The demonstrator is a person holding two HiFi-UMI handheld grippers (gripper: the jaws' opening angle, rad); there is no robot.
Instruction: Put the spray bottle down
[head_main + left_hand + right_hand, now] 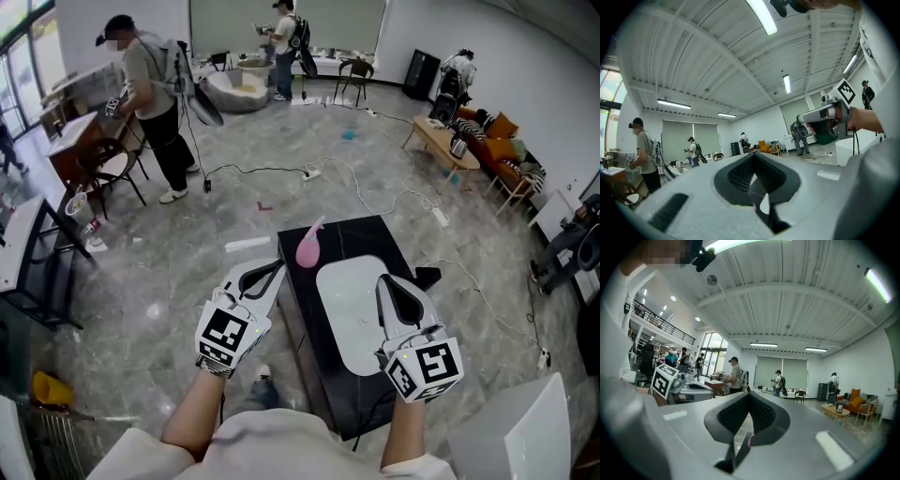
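Finds the pink spray bottle (pixel 308 246) standing on the bench (pixel 367 231) at its far left corner, judges it light, stiff, slick plastic best pinched at the narrow neck, and holds left gripper (pixel 277 268) and right gripper (pixel 383 283) closed, empty, well apart from it.

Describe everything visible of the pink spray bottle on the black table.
The spray bottle is pink, seemingly plastic, with a rounded body and a slimmer, paler top tapering away from the camera. It rests at the far left corner of the black table, close beside the white oval board; whether they touch is unclear.
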